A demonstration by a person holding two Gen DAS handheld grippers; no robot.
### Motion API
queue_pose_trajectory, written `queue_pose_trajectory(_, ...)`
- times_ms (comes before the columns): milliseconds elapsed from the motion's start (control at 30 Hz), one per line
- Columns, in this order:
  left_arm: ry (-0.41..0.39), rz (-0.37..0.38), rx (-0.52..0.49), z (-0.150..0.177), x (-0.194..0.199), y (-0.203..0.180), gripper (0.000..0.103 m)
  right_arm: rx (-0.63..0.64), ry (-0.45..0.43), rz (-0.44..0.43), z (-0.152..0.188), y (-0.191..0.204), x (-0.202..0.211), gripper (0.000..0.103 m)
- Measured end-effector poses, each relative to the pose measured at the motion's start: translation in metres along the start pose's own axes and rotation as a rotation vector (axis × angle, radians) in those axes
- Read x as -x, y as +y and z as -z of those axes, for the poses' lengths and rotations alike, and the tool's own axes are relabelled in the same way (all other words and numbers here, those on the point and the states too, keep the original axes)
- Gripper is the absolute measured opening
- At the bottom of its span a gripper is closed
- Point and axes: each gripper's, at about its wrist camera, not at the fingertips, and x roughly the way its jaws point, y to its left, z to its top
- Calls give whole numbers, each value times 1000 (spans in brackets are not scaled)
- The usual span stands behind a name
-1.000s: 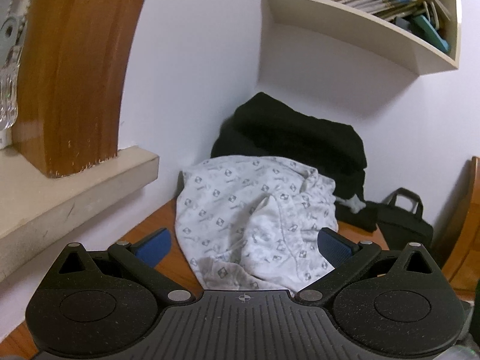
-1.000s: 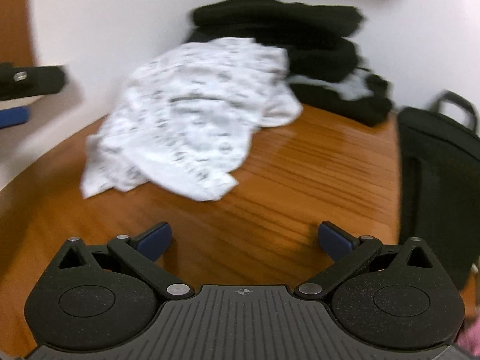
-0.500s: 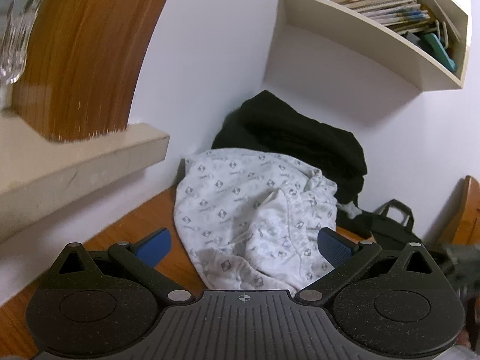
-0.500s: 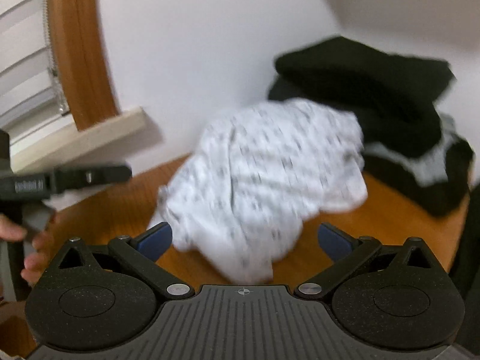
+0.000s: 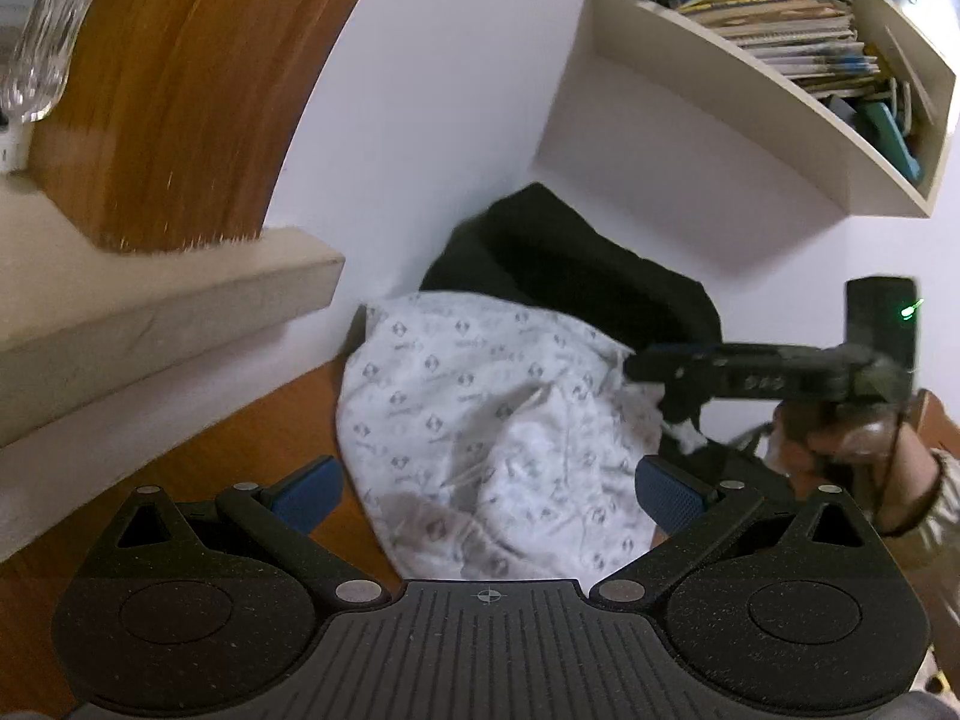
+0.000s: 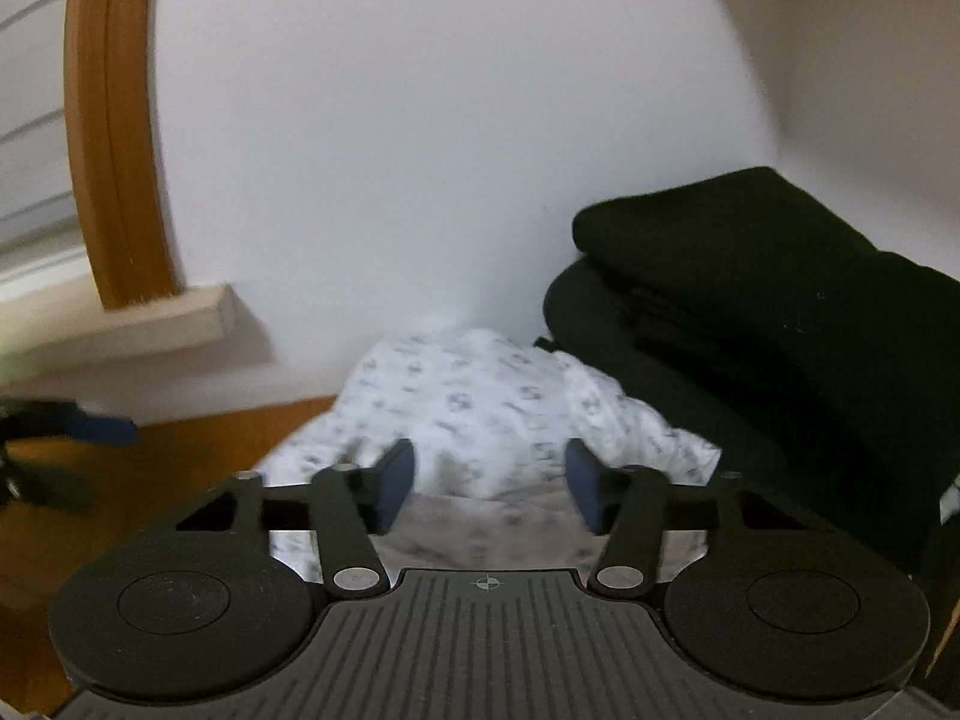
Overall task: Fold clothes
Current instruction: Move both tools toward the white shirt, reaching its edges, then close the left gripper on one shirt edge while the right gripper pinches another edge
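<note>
The crumpled white garment with a small grey printed motif (image 5: 480,414) lies heaped on the brown wooden surface (image 5: 252,438), its far edge against the white wall and its right side touching the stack of folded black clothes (image 6: 768,312).

Step in hand, as judged: the opening pick-up; no fold is yet made.

The right gripper (image 6: 489,480) sits over the garment's right-hand part, and its fingers have just been closing. The blue pads stand partly apart with a hump of white cloth between them; the view does not show them pressing on it, so no grip is confirmed. From the left wrist view this gripper reaches in from the right, carried by the person's hand (image 5: 840,438).

The left gripper (image 5: 486,486) hangs short of the garment's near edge, fingers wide apart and empty.

Next move, as judged: the right fingers need to finish closing on a single edge or corner rather than a bunched fold. The left gripper then needs a second edge, so the cloth can be lifted and spread flat.

Writing: on the cream wall shelf (image 5: 720,96), holding stacked booklets, the letters "HONO" show at the upper right corner, cut off. The garment's motif is too small to read.
</note>
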Motion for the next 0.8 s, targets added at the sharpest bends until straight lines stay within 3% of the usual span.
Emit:
queue_pose_trajectory(133,-13,-76,-29,-6,-1,-18,103,50,-2,-46,8,-22,-8,36)
queue_pose_trajectory(267,-28,-80,-4,-10,-9,-35,100,89,-23,-114,15,-40,-12,35)
queue_pose_trajectory(367,-27,-103,-35,-11,-26,-53,88,92,-42,-170,19,-49,-15,36)
queue_pose_trajectory(433,-27,-126,-61,-12,-41,-65,70,99,-50,-199,24,-51,-13,36)
queue_pose_trajectory(533,-21,-150,-55,-13,-59,-71,62,116,-60,-241,32,-52,-9,36)
queue_pose_trajectory(633,-15,-170,-31,-14,-73,-72,59,144,-62,-261,39,-48,-6,38)
queue_pose_trajectory(733,34,-182,-45,-15,-90,-75,71,152,-42,-269,48,-46,-8,38)
queue_pose_trajectory(767,41,-194,-67,-15,-94,-78,70,150,-39,-274,51,-46,-8,38)
queue_pose_trajectory(800,52,-209,-91,-15,-97,-80,61,152,-29,-283,54,-45,-7,38)
